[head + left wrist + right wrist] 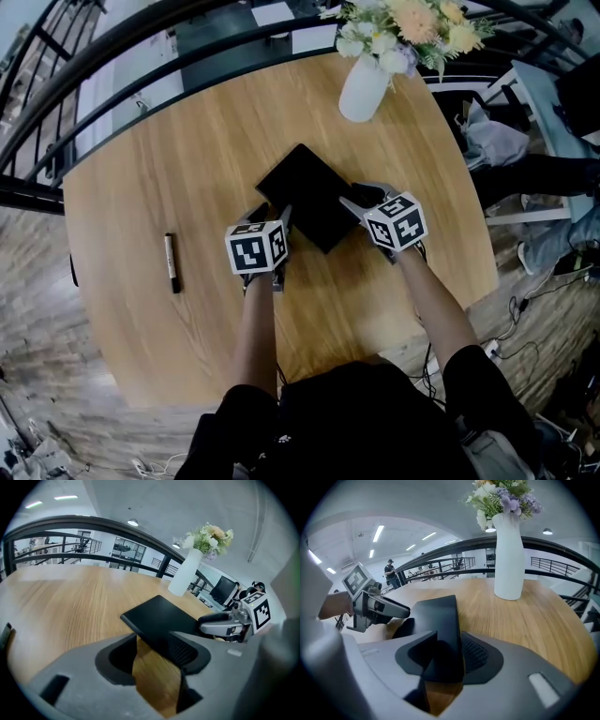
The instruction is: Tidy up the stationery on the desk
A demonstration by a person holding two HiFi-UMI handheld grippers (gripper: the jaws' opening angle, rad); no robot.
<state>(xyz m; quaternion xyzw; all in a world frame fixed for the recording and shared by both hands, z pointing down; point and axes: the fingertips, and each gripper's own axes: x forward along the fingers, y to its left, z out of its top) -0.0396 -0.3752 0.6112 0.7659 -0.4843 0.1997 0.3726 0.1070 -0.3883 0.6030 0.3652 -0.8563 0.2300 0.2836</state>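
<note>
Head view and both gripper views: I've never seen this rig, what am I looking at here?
No robot here: a person holds a two-jaw gripper in each hand. The head view looks down from the person's head; each gripper view looks along its own jaws. On the round wooden table are a black notebook, a marker and a white vase of flowers. The right gripper seems to have its jaws closed on the notebook's edge; the left gripper has jaws apart at another corner.
</note>
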